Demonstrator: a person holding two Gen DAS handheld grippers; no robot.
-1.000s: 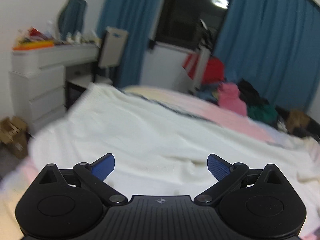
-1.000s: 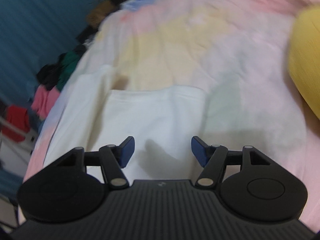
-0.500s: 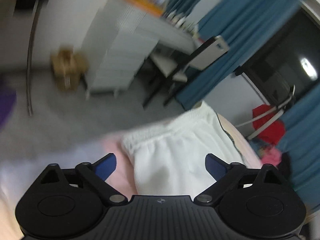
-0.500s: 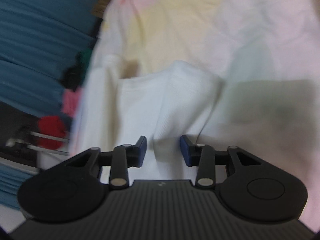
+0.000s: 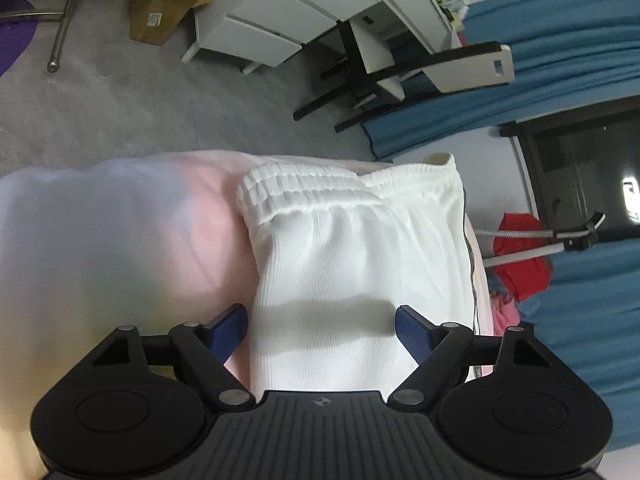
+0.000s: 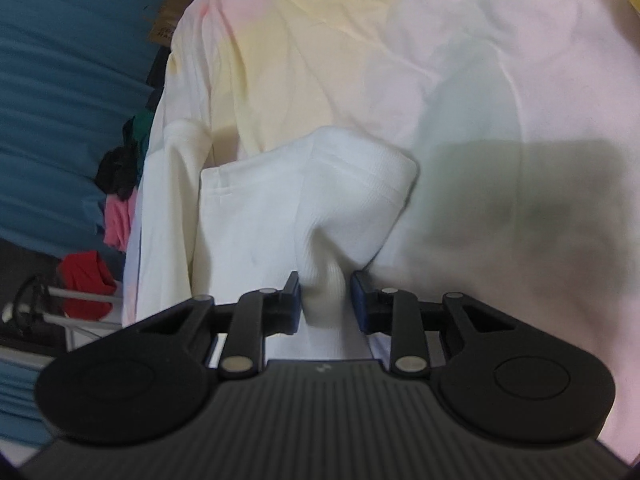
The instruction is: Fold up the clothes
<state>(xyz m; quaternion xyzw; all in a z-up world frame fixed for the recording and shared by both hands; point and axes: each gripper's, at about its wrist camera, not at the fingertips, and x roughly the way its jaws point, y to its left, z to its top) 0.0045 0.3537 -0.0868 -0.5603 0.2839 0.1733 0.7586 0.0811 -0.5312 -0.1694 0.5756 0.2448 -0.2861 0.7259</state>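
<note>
White ribbed trousers [image 5: 340,264] lie on the bed, their elastic waistband [image 5: 304,196] at the bed's edge in the left wrist view. My left gripper [image 5: 322,330] straddles the cloth just behind the waistband. Its jaws are closing, the cloth lies between them, and the blue pads [image 5: 228,330] stand clear of it. In the right wrist view the other end of the trousers [image 6: 256,208] shows its hem. My right gripper [image 6: 326,300] pinches a raised fold of that cloth, its jaws easing open slightly while the pads still press on it.
A pastel bedsheet [image 6: 460,80] covers the bed. Past the bed's edge are grey floor, a white drawer unit [image 5: 280,20], a chair [image 5: 420,68] and a cardboard box [image 5: 160,4]. Blue curtains [image 6: 60,80] and a heap of coloured clothes [image 6: 116,216] flank the bed.
The left gripper rolled and swung from facing across the bed to hanging over the waistband, jaws narrowing. The right gripper closed on a fold of the white cloth and bunched it up.
</note>
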